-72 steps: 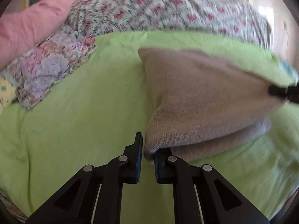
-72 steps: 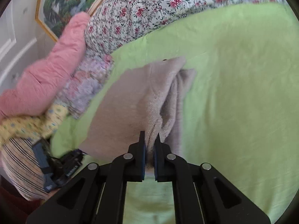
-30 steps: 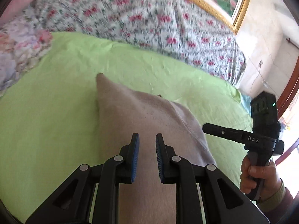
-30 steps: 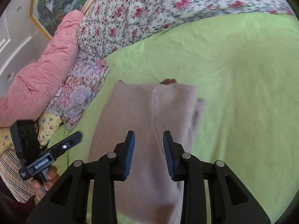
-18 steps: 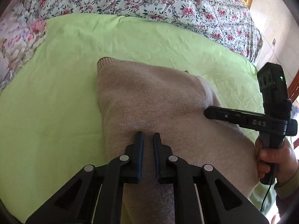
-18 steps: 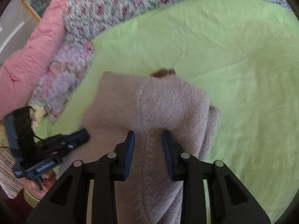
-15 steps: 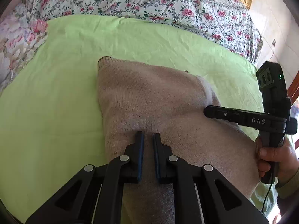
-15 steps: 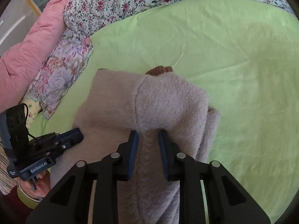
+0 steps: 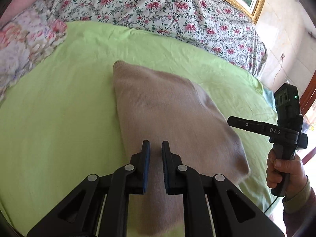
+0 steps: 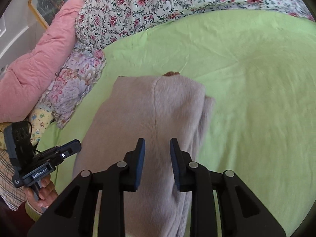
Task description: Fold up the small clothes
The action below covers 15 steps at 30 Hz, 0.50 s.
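We have the sweater (image 9: 169, 106) folded mid-bed (image 9: 59, 118), both claws, left (image 9: 156, 148) and right (image 10: 157, 148), empty, gapped above it; only tidying left.

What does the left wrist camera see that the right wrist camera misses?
Only the left wrist view shows the right gripper side-on, in a hand. Only the right wrist view shows a pink quilt and the left gripper side-on. Both show the beige knit garment folded on the green sheet, and a floral cover behind.
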Available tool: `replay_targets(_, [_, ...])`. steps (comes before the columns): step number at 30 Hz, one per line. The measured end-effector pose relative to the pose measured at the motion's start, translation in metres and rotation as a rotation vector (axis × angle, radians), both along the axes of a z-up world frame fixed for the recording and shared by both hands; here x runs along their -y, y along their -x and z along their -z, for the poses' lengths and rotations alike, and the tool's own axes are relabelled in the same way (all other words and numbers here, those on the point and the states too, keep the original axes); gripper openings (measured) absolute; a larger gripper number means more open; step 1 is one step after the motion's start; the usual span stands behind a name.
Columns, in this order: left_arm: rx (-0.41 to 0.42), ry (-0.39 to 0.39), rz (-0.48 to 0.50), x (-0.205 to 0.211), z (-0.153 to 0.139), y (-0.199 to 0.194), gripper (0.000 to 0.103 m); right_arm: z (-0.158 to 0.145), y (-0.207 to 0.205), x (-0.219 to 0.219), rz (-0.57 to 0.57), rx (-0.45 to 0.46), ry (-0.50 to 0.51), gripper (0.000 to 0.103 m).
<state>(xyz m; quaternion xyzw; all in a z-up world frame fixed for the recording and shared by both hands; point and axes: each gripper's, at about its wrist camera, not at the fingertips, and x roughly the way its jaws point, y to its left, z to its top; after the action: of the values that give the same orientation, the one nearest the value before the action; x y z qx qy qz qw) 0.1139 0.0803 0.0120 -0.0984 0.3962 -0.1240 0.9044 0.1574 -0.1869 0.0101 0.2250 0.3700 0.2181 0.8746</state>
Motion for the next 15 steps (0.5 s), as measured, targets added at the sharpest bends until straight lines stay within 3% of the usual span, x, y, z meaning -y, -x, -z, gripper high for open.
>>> replay_targets(6, [-0.016,0.018,0.026,-0.001,0.007,0.035,0.011,-0.001,0.040,-0.007,0.002,0.001,-0.022,0.032])
replay_targets(8, [-0.029,0.022,0.018,-0.004,0.011,0.043,0.012,0.001,0.053,-0.009,0.016,-0.002,-0.014,0.045])
replay_targets(10, [-0.044,0.029,0.005,-0.009,0.017,0.047,0.012,0.006,0.065,-0.008,0.037,-0.007,-0.013,0.051])
replay_targets(15, [-0.067,0.041,0.000,-0.014,0.026,0.048,0.014,0.028,0.080,-0.011,0.052,-0.066,-0.010,0.051])
